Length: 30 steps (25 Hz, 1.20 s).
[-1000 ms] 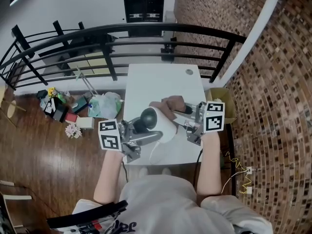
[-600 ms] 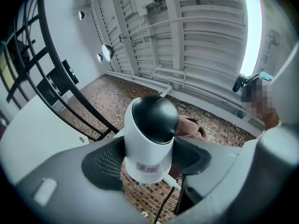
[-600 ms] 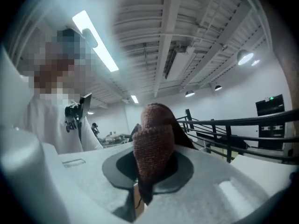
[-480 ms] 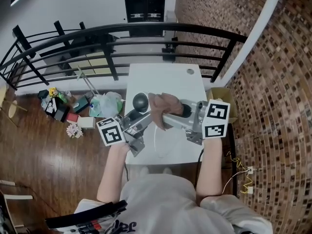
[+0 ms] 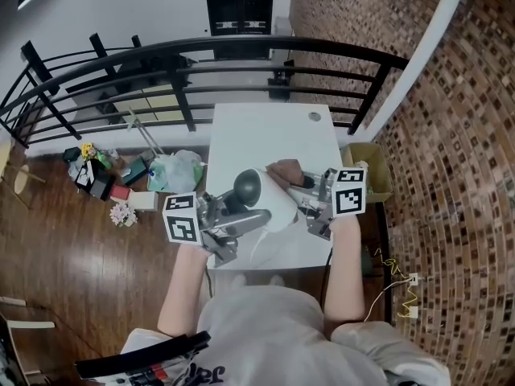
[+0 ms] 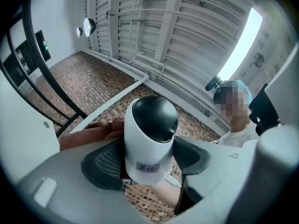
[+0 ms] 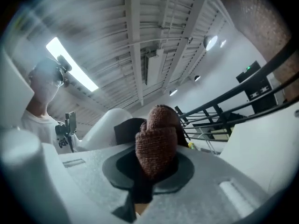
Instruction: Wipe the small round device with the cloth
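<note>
Your left gripper [image 6: 149, 168] has its fingers clamped on the device [image 6: 150, 125], held above the worktop [image 5: 265, 131]. Your right gripper's [image 7: 154, 171] fingers grip the cloth [image 7: 156, 143] just beside it. Wiping looks under way; more passes likely remain.

Far half of the table [image 5: 269, 131] lies open; black railing [image 5: 241, 45] stands behind it, brick wall [image 5: 451, 135] at right

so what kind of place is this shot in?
Probably a loft-style indoor workspace, maybe a mezzanine. A small white table stands beside a curved black railing. There is a brick wall on the right, a wood floor, and an exposed ceiling with beams and pipes.
</note>
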{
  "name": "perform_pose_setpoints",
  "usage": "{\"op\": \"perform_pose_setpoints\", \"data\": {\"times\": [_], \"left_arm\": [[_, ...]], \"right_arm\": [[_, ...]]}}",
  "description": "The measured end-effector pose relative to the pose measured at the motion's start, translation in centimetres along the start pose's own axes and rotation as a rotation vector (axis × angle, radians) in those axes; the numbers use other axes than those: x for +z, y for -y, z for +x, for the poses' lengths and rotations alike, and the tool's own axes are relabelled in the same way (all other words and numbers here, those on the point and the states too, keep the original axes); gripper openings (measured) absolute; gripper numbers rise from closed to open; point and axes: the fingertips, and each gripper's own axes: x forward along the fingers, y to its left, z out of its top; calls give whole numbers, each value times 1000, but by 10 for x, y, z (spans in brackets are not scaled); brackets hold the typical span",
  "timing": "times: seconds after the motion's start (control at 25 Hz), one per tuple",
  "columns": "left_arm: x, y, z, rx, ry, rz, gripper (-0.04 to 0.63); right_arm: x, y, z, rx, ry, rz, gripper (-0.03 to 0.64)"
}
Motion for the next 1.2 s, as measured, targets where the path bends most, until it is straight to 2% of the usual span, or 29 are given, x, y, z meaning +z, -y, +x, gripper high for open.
{"op": "perform_pose_setpoints", "data": {"times": [0.16, 0.32, 0.44, 0.52, 0.64, 0.76, 0.88, 0.96, 1.08, 1.2], "left_arm": [[7, 5, 4, -26, 41, -5, 347], [11, 1, 1, -2, 53, 9, 347], [16, -15, -11, 86, 74, 28, 347], [20, -34, -23, 176, 104, 25, 347], [30, -66, -40, 324, 173, 1, 347], [38, -90, -48, 417, 262, -72, 347], [41, -97, -43, 413, 321, -147, 345], [43, -93, -38, 388, 314, -142, 345], [44, -88, -39, 369, 264, -84, 345], [38, -79, -38, 334, 195, -35, 345]], "right_arm": [[-14, -3, 18, 55, -22, 42, 26], [5, -3, 3, 89, 95, 53, 28], [36, -6, -22, 68, 225, 13, 28], [54, -21, -35, 55, 249, -65, 28], [65, -60, -28, 82, 168, -216, 28], [45, -91, 3, 127, -9, -330, 28], [9, -81, 31, 53, -195, -380, 28], [1, -68, 35, -10, -237, -400, 28], [21, -60, 24, -75, -166, -423, 28], [49, -43, 3, -173, -57, -396, 28]]}}
